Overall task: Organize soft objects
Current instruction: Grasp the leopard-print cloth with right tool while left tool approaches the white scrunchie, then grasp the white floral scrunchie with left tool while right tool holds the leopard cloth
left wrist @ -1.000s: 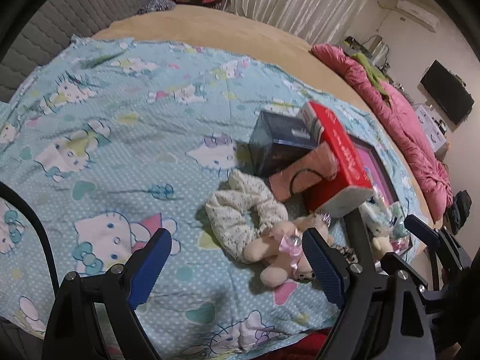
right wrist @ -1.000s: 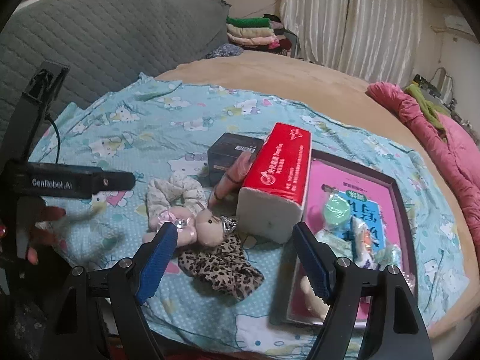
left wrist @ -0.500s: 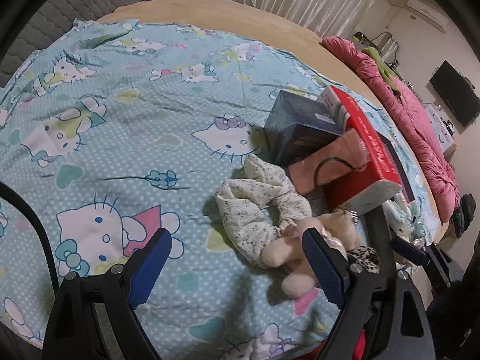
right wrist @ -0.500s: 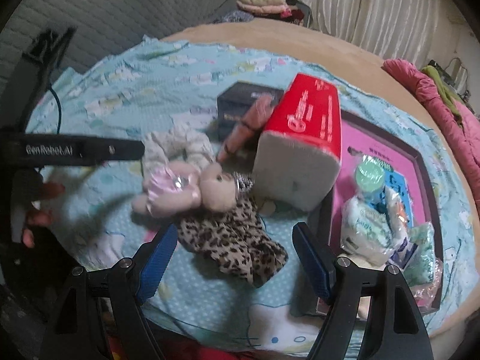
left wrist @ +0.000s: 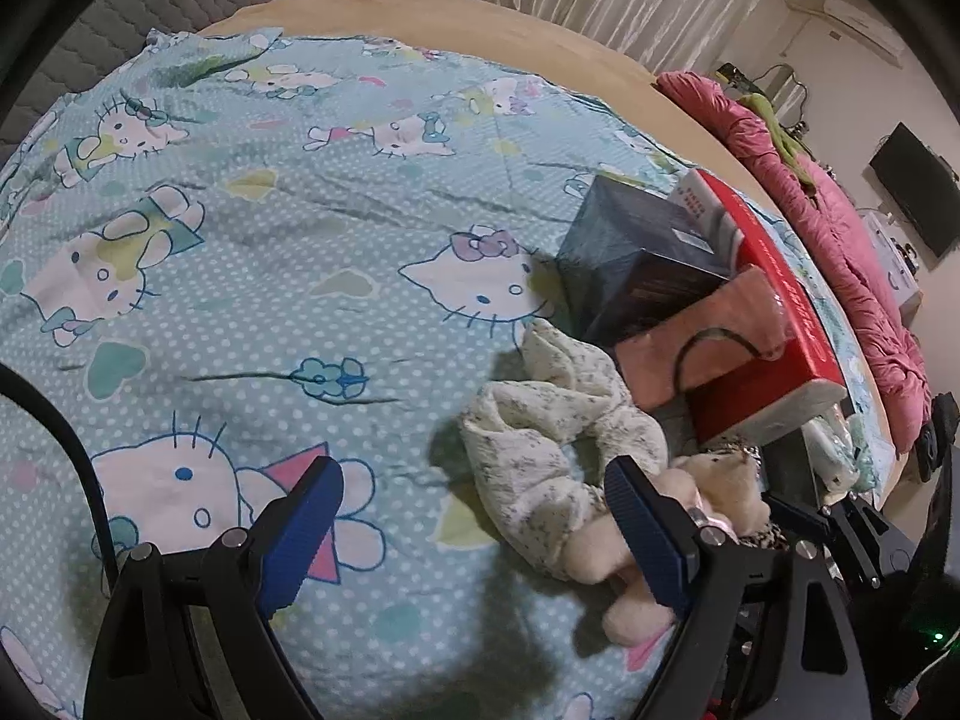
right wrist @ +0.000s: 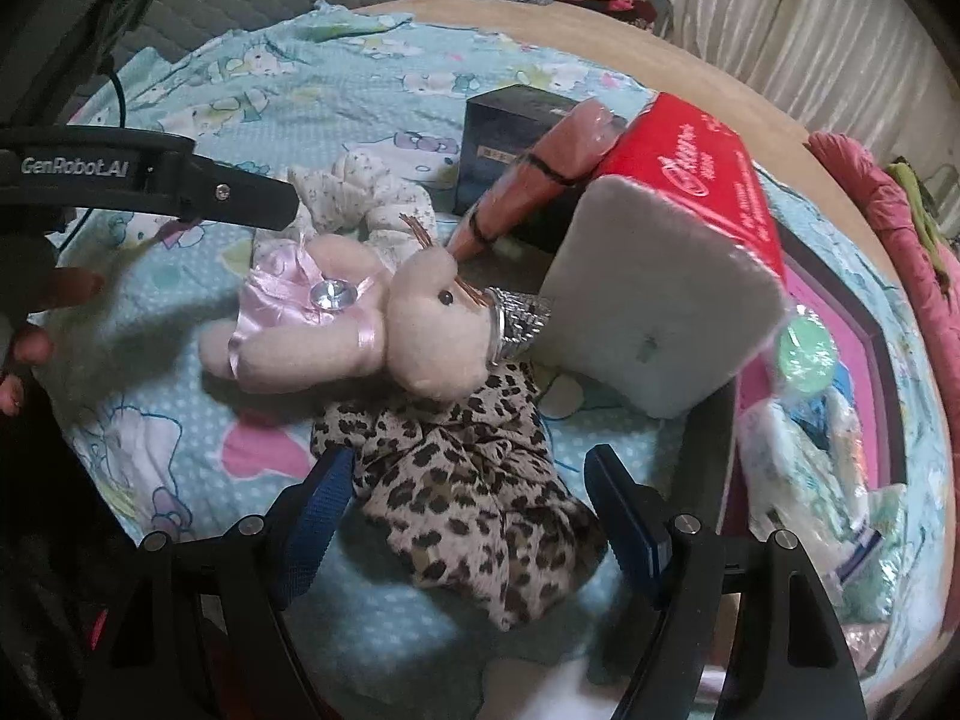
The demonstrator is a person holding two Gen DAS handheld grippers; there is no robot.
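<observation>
On a bed under a pale-blue cartoon-cat sheet (left wrist: 252, 276), pickup was beginning; the right gripper (right wrist: 465, 507), unclenched and narrowing, straddled a leopard-print fabric scrunchie (right wrist: 474, 498); the left gripper (left wrist: 474, 531) hung released; next, lower and clamp.

Left wrist view: looks steeply down along its fingers, close over the light-blue cat-print bedsheet (left wrist: 252, 276). Right wrist view: similarly steep, nearer. Both views share the pale pink plush bear (left wrist: 714, 498) (right wrist: 366, 330), the red tissue pack (left wrist: 774, 312) (right wrist: 690, 180) and the dark box (left wrist: 636, 252) (right wrist: 510, 138).
</observation>
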